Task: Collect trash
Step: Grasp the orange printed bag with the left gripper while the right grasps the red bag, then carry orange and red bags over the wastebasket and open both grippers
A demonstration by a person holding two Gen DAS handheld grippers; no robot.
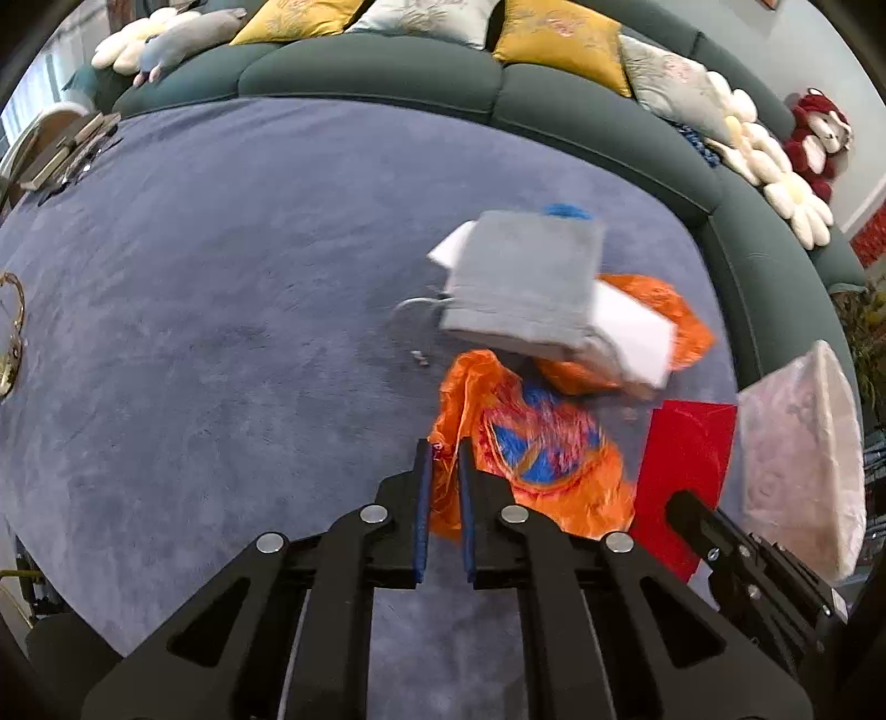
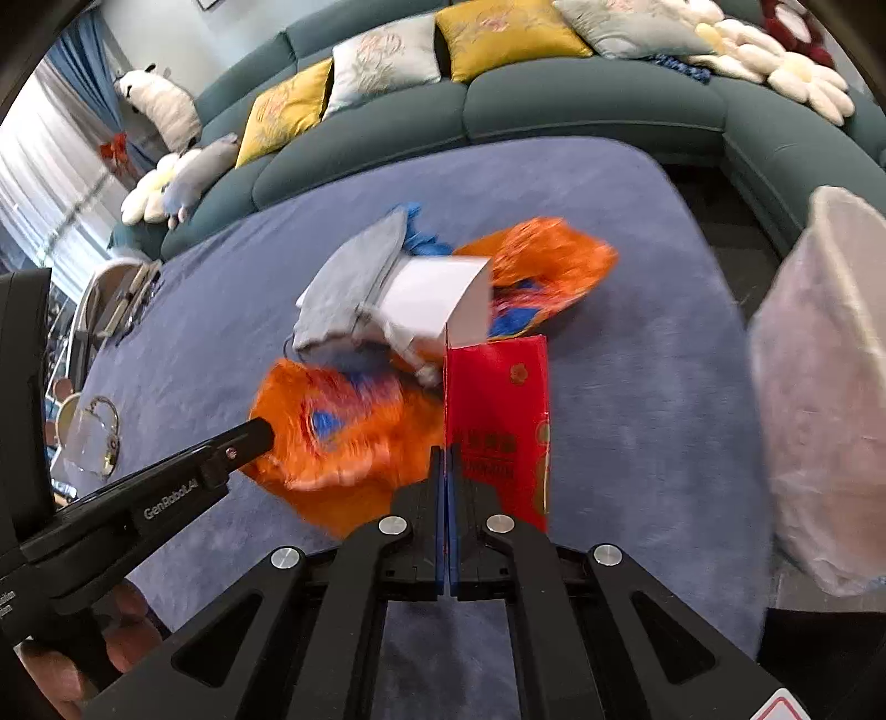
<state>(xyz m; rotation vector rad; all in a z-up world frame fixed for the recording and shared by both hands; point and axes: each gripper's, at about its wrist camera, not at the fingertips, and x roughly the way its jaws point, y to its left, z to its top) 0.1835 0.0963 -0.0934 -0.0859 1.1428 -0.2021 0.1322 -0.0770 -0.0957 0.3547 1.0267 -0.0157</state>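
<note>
A blue-grey plush rug (image 1: pixel 221 310) covered the floor, ringed on its far side and right side by a curved dark green sofa (image 2: pixel 581 105) whose seat carried two mustard-yellow cushions (image 2: pixel 504 39) and three pale grey ones (image 2: pixel 382 61), along with flower-shaped white pillows (image 2: pixel 797 72), a grey plush animal (image 2: pixel 199 171) and, at the right end, a red-and-white plush toy (image 1: pixel 819 138). Toward the rug's right half lay the litter — two crumpled orange plastic bags with blue print, the nearer bag (image 1: pixel 531 454) close to the grippers and the farther bag (image 2: pixel 548 266) behind a folded grey cloth (image 1: pixel 526 282), which lay over a white box (image 2: pixel 443 299) with something blue (image 2: pixel 421 232) just behind it. A red paper packet (image 2: pixel 498 421) stood just right of the nearer bag. By the rug's right edge stood one bin lined with a translucent white bag (image 2: pixel 825 387); its contents could not be made out. The left gripper (image 1: pixel 444 448) had its jaws drawn narrow, pinching the near edge of the nearer orange bag, which ran up between the blue pads. The right gripper (image 2: pixel 446 451) was closed tight on the lower edge of the red packet — the pads met with only that thin edge between them. A hand (image 2: pixel 99 637) showed at the lower left of the right wrist view, under the left gripper's body.
</note>
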